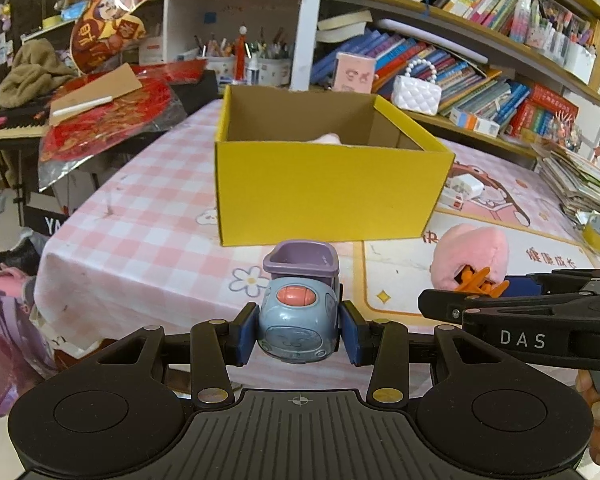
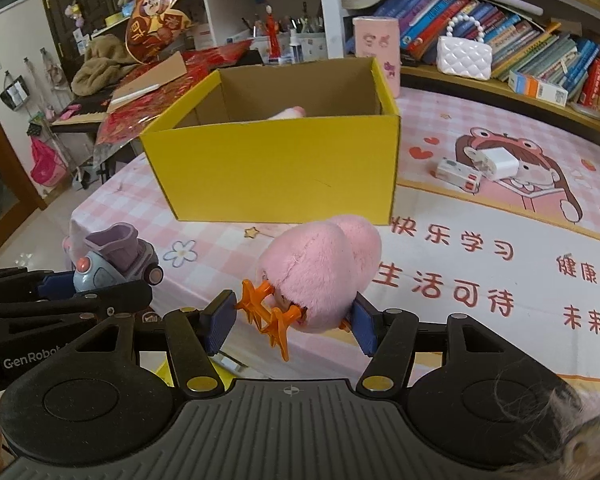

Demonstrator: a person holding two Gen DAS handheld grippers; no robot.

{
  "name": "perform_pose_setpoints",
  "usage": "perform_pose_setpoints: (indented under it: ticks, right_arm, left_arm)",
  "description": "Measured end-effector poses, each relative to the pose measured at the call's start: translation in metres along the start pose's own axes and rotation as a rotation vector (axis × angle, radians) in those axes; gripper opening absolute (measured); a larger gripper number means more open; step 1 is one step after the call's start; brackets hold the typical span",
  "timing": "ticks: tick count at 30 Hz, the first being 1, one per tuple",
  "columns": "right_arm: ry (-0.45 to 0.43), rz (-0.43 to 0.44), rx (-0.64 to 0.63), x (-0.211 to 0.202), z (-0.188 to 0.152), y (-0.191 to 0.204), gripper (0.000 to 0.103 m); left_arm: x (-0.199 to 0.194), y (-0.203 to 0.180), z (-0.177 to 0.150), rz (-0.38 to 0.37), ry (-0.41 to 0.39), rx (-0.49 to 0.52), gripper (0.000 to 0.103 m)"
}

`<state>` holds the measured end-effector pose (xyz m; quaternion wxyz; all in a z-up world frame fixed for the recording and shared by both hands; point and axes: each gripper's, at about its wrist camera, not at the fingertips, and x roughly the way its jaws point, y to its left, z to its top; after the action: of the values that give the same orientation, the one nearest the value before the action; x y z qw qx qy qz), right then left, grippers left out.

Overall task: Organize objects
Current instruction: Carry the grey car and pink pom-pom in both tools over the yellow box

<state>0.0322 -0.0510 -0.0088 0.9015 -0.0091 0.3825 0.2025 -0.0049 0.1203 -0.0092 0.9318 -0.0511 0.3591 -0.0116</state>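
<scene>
before the yellow box [image 1: 324, 192], left jaws clamp the toy car [image 1: 298, 320]; right jaws pinch the pink plush [image 2: 320, 280].

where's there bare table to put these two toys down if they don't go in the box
Bare checked cloth lies left of the yellow box, out to the table edge, and on the printed mat right of the pink plush. It is crowded around the white charger, and directly in front of the box, by the toy car.

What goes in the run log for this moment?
left gripper: shut on toy car | right gripper: around pink plush, grip unclear | yellow box: open, ahead
</scene>
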Motion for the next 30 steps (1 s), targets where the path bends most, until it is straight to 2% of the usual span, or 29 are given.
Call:
perform_pose_setpoints:
  ticks: [7,13,23,30]
  right_arm:
    - [0.004,-0.016,-0.041,0.001,0.004,0.01,0.057]
    - [-0.025,-0.028,-0.063,-0.001,0.015,0.01,0.057]
    - [-0.173,-0.034,-0.121,0.008,0.079,0.0,0.057]
    - [-0.223,-0.046,-0.175,0.029,0.118,-0.015,0.057]
  left_arm:
    - [-0.002,0.008,0.004,-0.016,-0.027,-0.025,0.041]
    - [0.001,0.01,0.021,-0.04,-0.068,-0.034,0.041]
    - [0.015,0.008,0.074,-0.023,-0.172,-0.011,0.041]
    - [0.043,0.005,0.107,0.006,-0.207,-0.002,0.041]
